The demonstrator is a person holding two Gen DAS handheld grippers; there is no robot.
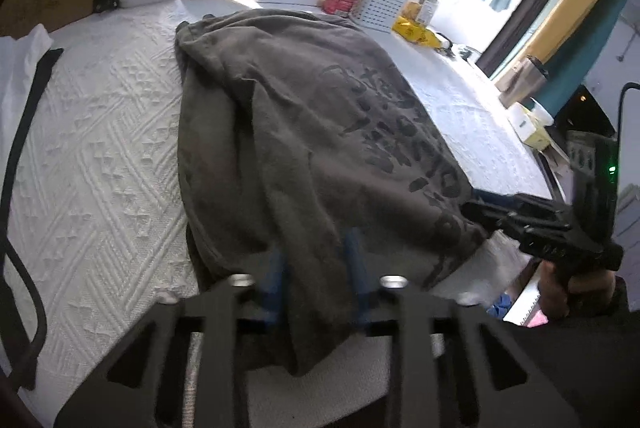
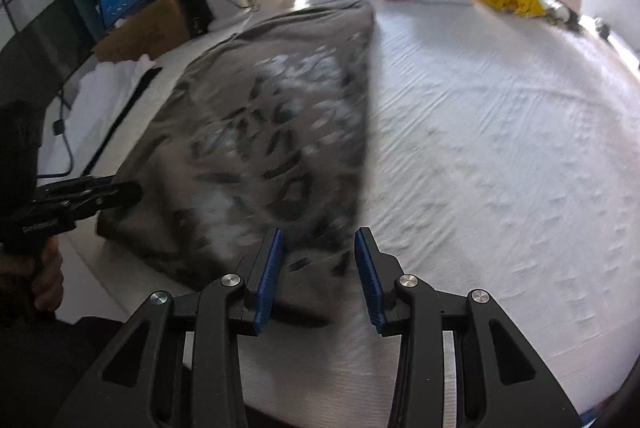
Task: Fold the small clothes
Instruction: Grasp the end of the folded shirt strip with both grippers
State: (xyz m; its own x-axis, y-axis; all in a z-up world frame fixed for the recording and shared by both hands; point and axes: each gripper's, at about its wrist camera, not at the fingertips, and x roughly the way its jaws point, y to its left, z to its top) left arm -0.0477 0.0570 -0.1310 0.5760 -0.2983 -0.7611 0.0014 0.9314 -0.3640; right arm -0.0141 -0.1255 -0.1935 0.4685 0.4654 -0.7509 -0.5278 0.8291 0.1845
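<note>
So far the grey printed T-shirt (image 1: 304, 131) lies folded lengthwise on the white-covered tabletop (image 2: 500, 155). The left claw (image 1: 316, 268) pinches its near hem; the right claw (image 2: 320, 268) stands apart, ungripped, over its near corner. The crosswise fold remains.

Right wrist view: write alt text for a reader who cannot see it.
The right gripper hangs open over the near corner of a grey printed shirt lying on a white textured cloth. At left, the left gripper meets the shirt's edge.
</note>
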